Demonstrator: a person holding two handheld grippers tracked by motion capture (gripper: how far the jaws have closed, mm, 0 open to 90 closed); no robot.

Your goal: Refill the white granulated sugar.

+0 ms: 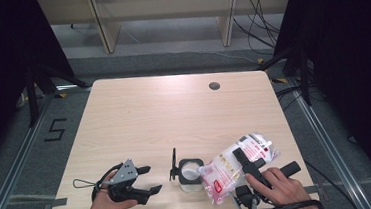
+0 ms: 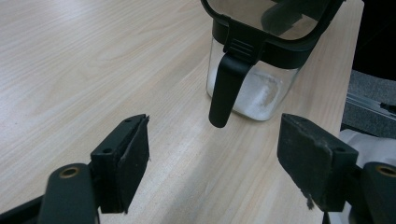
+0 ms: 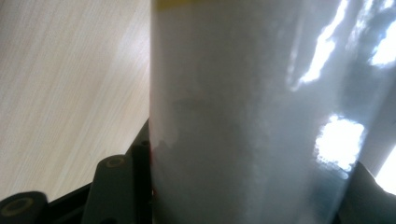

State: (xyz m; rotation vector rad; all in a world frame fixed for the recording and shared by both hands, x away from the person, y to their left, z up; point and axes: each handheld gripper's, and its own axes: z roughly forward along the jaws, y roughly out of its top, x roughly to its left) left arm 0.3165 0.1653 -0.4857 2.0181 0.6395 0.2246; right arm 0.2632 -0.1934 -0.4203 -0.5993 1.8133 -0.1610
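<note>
A clear square jar (image 1: 190, 176) with a black rim stands near the table's front edge, white powder inside it. Its black lid (image 1: 173, 164) is flipped up on its left side. My right gripper (image 1: 241, 158) is shut on a plastic bag (image 1: 226, 174) of white powder with red print. The bag is tilted left, its lower corner over the jar's mouth. In the right gripper view the bag (image 3: 252, 116) sits between the jaws of the right gripper (image 3: 247, 196). My left gripper (image 1: 152, 179) stands open left of the jar, nothing in it. The left gripper view has the open left gripper (image 2: 219, 158) facing the jar (image 2: 261, 88).
The wooden table (image 1: 174, 110) has a round cable hole (image 1: 214, 86) at its back right. Table legs and cables stand on the floor beyond the far edge. A metal rail (image 1: 8, 173) runs along the floor on the left.
</note>
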